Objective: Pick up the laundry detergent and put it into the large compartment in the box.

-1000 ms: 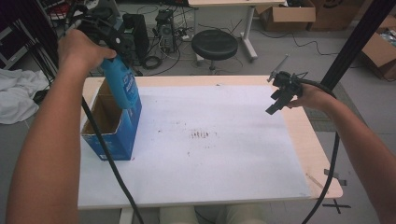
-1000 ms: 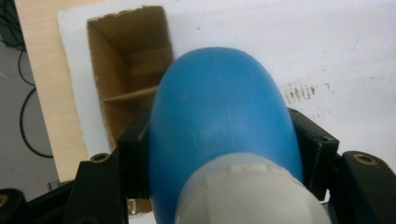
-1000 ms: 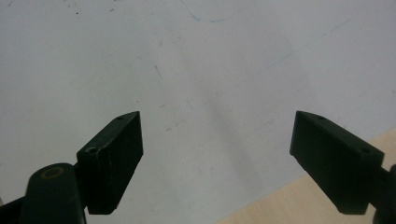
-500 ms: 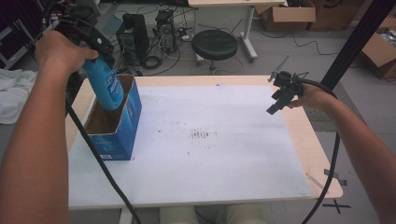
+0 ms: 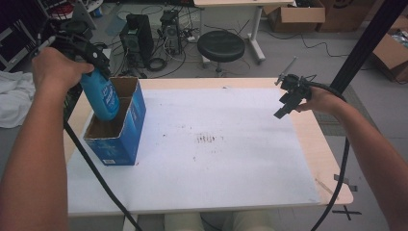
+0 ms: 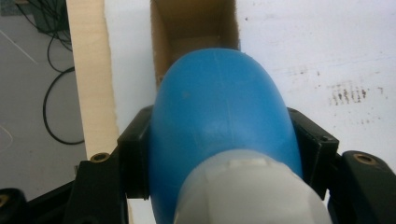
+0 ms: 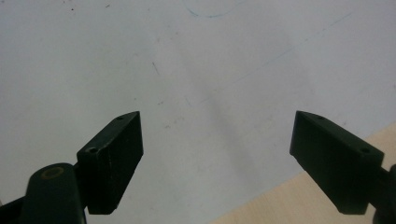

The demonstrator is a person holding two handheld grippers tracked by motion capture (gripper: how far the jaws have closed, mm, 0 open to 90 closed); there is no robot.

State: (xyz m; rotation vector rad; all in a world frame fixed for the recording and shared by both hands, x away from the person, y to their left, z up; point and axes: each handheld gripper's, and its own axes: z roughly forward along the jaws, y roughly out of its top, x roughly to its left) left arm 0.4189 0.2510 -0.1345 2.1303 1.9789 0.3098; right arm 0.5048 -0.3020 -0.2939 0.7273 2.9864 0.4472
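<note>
Blue bottle (image 5: 100, 96), clamped by left tool (image 6: 224, 154), hangs base-down over box (image 5: 115, 139) at nine o'clock, likely for insertion; right tool (image 7: 217, 156) gapes empty

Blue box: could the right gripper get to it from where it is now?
Probably yes. The right gripper hangs open and empty over the table's right side, with bare white surface between it and the blue box. But the left gripper holds a blue bottle over the box's open top, crowding any approach from above.
</note>
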